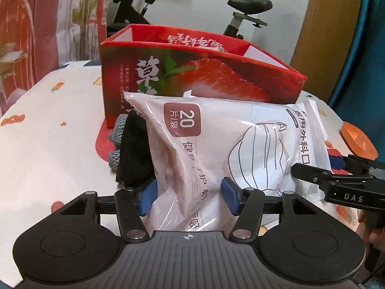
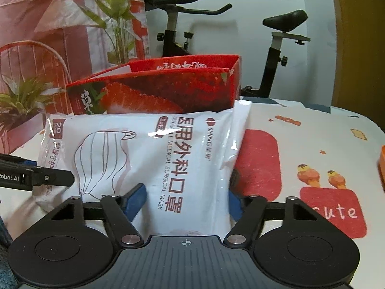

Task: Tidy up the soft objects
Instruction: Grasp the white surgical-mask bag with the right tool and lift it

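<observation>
A white plastic bag of face masks (image 1: 223, 149) stands on its edge on the table (image 1: 53, 130), just in front of a red strawberry box (image 1: 199, 72) whose top is open. Taking the box as the landmark, the bag leans close against its front wall and covers the lower part of the strawberry picture.

The left gripper (image 1: 190, 192) holds one end of the bag: its blue pads (image 1: 229, 192) press into the plastic from both sides, and the bag bulges and creases between them. The right gripper (image 2: 187, 201) holds the other end in the same way, with its blue pads (image 2: 137, 198) set narrow against the bag and the printed face pinched between them. In the left wrist view the right gripper's black fingers reach in from the side farther from the box's red corner and lie against the bag's edge.

A black cloth (image 1: 136, 151) and a grey knitted piece (image 1: 118, 142) lie on the table at the front corner of the box, just beside the bag and partly hidden behind it. An orange dish (image 1: 358, 139) sits at the table edge, well apart from the box on its other side. Behind the box stands an exercise bike (image 2: 276, 48), and a green plant (image 2: 21, 101) sits off to the side of the box in the right wrist view. The tablecloth (image 2: 312, 144) shows red patches and small cartoon prints.
</observation>
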